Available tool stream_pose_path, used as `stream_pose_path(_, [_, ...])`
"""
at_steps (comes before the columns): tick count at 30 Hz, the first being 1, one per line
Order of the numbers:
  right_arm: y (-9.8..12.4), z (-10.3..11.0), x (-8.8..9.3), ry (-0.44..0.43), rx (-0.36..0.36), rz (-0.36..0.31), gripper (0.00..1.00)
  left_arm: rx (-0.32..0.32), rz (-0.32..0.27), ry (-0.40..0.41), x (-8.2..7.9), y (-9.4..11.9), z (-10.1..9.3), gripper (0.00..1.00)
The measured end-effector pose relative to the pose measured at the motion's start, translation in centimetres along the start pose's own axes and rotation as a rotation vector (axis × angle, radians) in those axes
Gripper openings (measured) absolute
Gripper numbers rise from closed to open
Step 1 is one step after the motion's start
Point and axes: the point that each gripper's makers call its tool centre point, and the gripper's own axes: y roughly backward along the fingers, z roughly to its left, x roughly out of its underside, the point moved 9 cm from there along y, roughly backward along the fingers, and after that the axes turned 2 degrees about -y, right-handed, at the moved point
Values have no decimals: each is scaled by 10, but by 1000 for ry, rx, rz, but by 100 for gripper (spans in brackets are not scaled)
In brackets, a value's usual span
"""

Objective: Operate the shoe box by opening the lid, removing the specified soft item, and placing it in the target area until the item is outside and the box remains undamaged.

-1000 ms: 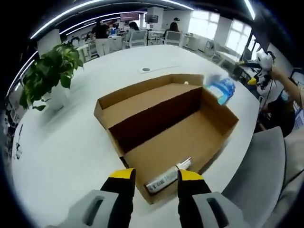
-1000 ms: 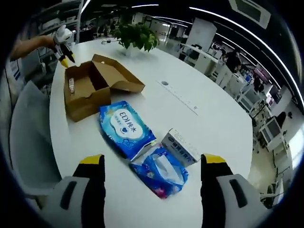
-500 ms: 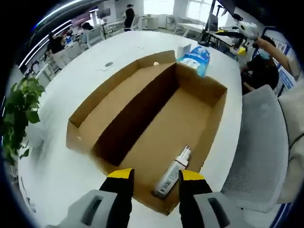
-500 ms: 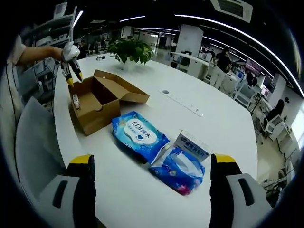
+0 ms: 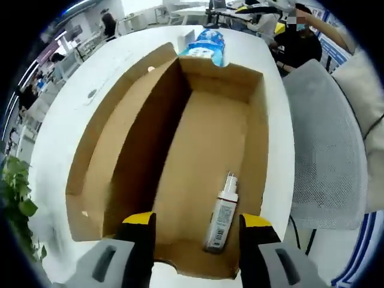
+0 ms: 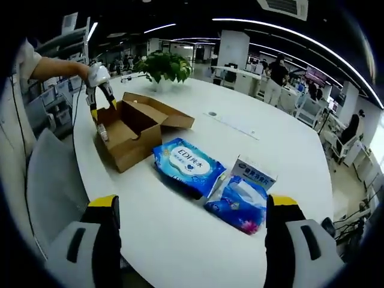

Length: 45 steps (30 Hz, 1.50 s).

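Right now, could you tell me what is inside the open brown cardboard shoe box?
A small white spray bottle lies on the brown cardboard shoe box floor near the left gripper. A dark shadow along the box's wall hides part of the floor.

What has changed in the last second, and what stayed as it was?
The left gripper has come down over the open box, its fingers now either side of the small bottle inside, open, nothing held yet. The right gripper drew back slightly, open. The bottle, the blue packs and the table kept their places.
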Motion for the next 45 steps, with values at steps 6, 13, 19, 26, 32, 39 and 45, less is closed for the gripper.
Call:
stream_pose_path(6, [1,1,3,-6,5,6,96,57,85,-116,-4,-13,2,58])
stream_pose_path(13, [3,2,9,-25,13,1,96,83,84,-134,-11,-23,4,57])
stream_pose_path(19, [3,4,14,-39,12,15,96,132,122,-193,-9,-31,0,55])
stream_pose_path(26, [0,2,15,-57,28,9,96,143,140,-220,-9,-42,1,53])
stream_pose_path(32, [-1,1,14,-57,32,5,96,144,149,-215,-5,-52,1,47])
stream_pose_path(39, [-4,6,15,-59,11,7,89,148,144,-212,3,-59,-4,32])
stream_pose_path(45, [-6,13,15,-59,-4,2,89,133,169,-253,7,-62,-5,24])
